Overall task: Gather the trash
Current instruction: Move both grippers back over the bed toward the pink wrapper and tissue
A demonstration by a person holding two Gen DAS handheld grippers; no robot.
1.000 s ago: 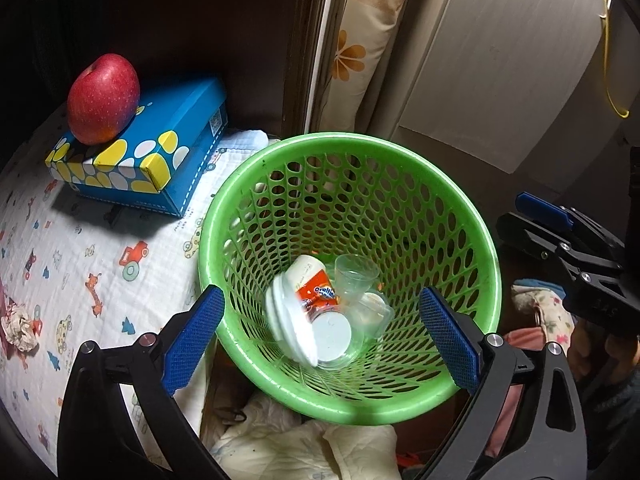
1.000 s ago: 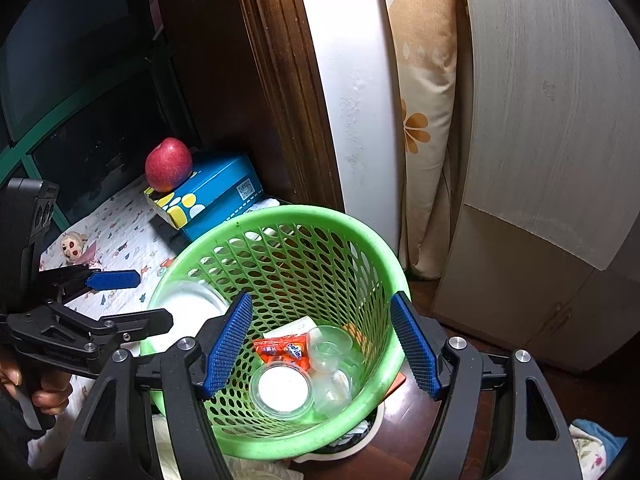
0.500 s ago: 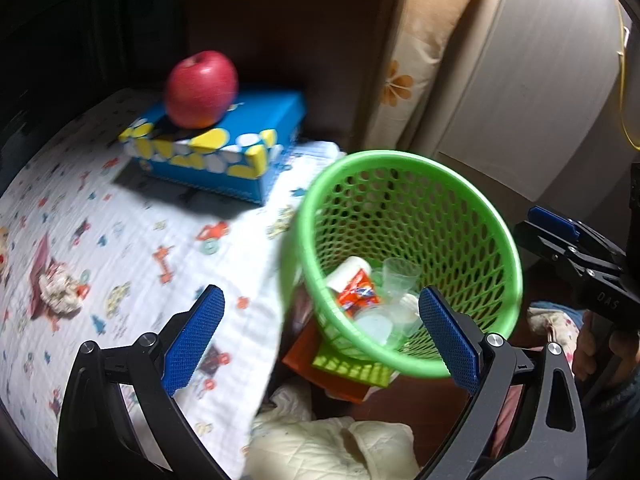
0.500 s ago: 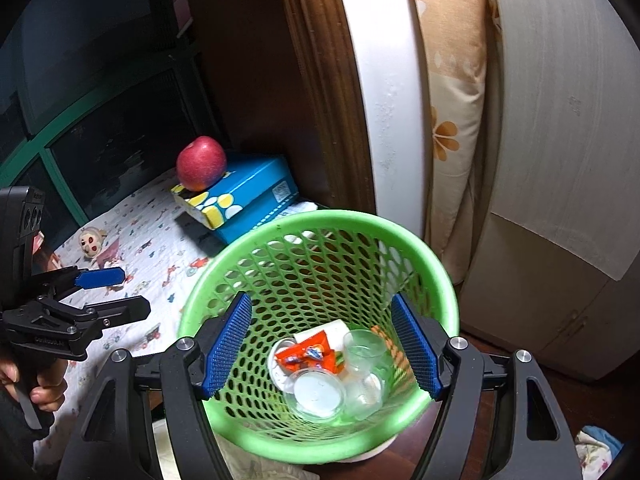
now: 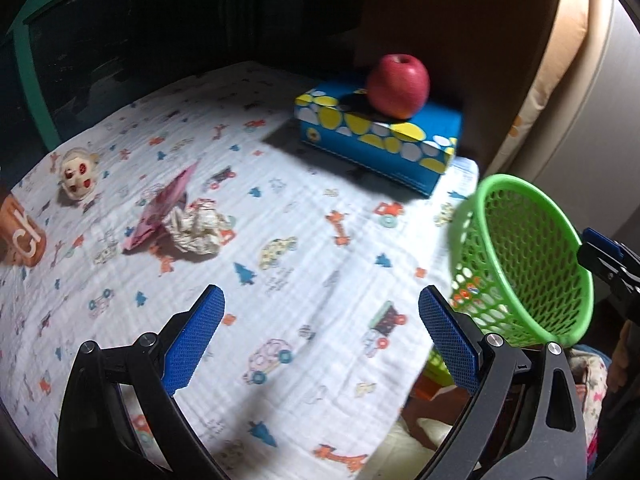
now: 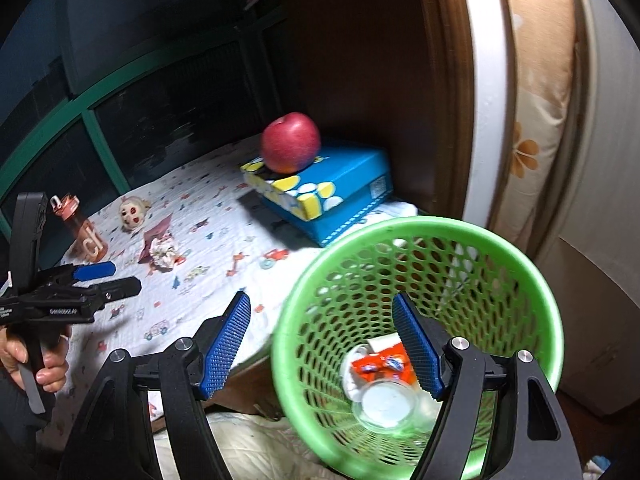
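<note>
My left gripper [image 5: 320, 344] has swung off the green basket [image 5: 520, 256], now at three o'clock, and looks across the patterned cloth [image 5: 304, 240]. Its jaws gape with nothing between them. The crumpled paper [image 5: 196, 226] and pink wrapper [image 5: 160, 208] lie at ten o'clock, the next trash, I judge. My right gripper [image 6: 324, 344] hangs open and empty over the basket's near rim.

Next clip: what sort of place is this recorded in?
Probably a bedroom or child's room at home. A cartoon-print cloth covers a low surface holding a small doll head and a tissue box topped by an apple; a flowered pillow leans by the wall.
</note>
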